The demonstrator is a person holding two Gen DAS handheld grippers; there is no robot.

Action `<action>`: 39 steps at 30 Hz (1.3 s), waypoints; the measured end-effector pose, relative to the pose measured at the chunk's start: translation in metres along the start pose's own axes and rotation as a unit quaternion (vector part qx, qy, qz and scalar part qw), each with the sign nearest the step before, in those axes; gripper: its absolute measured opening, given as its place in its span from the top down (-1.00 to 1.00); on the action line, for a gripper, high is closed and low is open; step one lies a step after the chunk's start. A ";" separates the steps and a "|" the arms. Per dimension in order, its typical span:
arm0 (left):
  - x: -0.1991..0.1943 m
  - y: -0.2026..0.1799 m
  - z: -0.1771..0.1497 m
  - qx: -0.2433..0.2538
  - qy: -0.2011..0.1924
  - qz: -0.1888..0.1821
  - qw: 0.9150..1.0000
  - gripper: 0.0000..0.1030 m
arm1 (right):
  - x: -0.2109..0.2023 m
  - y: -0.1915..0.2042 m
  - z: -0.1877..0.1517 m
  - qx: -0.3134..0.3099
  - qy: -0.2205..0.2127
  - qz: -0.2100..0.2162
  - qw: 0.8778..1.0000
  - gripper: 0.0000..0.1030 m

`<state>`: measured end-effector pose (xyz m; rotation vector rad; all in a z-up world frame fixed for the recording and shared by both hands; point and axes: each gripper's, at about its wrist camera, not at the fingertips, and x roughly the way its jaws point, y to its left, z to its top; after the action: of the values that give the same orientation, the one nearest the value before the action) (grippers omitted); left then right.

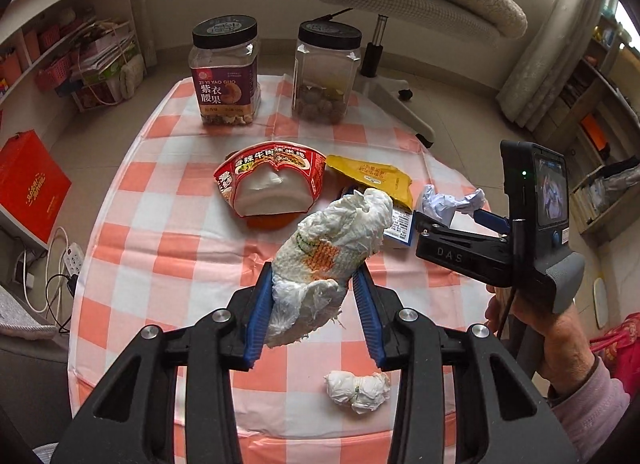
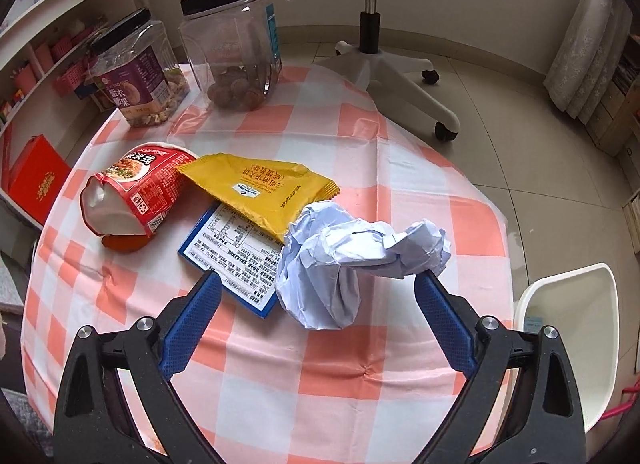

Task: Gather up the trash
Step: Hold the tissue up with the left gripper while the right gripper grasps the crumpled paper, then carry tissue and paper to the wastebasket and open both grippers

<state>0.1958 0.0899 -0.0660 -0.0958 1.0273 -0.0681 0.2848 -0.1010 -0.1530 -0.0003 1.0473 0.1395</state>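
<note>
Above the checked table (image 1: 168,224), left gripper (image 1: 312,284) jaws clamp a stained paper-towel wad (image 1: 332,240) — lifted for binning — while right gripper (image 2: 320,328) jaws gape around crumpled paper (image 2: 344,260), ungripped.

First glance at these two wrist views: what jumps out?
The left gripper, shut on a stained white paper towel wad held above the checked tablecloth. Then the right gripper, jaws wide around a crumpled white paper ball, beside a yellow wrapper and tipped red noodle cup.
</note>
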 end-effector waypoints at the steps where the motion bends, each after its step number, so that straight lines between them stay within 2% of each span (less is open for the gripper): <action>1: 0.002 0.001 0.001 -0.004 0.002 0.001 1.000 0.23 | 0.005 -0.001 0.001 0.007 0.006 0.002 1.000 -0.53; 2: 0.003 0.004 0.001 -0.008 0.003 0.001 1.000 0.23 | 0.010 -0.001 0.001 0.011 0.012 0.006 1.000 -0.35; 3: 0.004 0.006 0.002 -0.011 0.003 0.002 1.000 0.23 | 0.014 -0.001 0.002 0.012 0.020 0.013 1.000 0.22; 4: 0.004 0.007 0.003 -0.014 0.002 0.004 1.000 0.23 | 0.016 -0.002 0.003 0.016 0.025 0.016 0.999 0.33; 8: -0.001 0.011 0.005 -0.027 -0.010 0.005 1.000 0.23 | -0.003 -0.004 0.008 0.033 -0.003 0.037 0.999 0.35; 19: -0.016 0.015 0.011 -0.046 -0.053 0.007 0.998 0.23 | -0.096 -0.015 0.005 0.046 -0.094 0.071 0.992 0.35; 24: -0.022 0.008 0.011 -0.045 -0.076 0.002 0.996 0.23 | -0.122 -0.027 -0.005 0.051 -0.121 0.054 0.990 0.34; 28: -0.021 -0.004 0.011 -0.031 -0.080 -0.001 0.996 0.23 | -0.136 -0.044 -0.009 0.061 -0.132 0.029 0.989 0.34; 39: -0.010 -0.041 0.008 0.000 -0.080 -0.009 0.997 0.23 | -0.158 -0.131 -0.019 0.145 -0.138 -0.038 0.979 0.32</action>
<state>0.1965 0.0510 -0.0489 -0.1096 0.8657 -0.0755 0.2060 -0.2500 -0.0347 0.2373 0.7807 -0.0828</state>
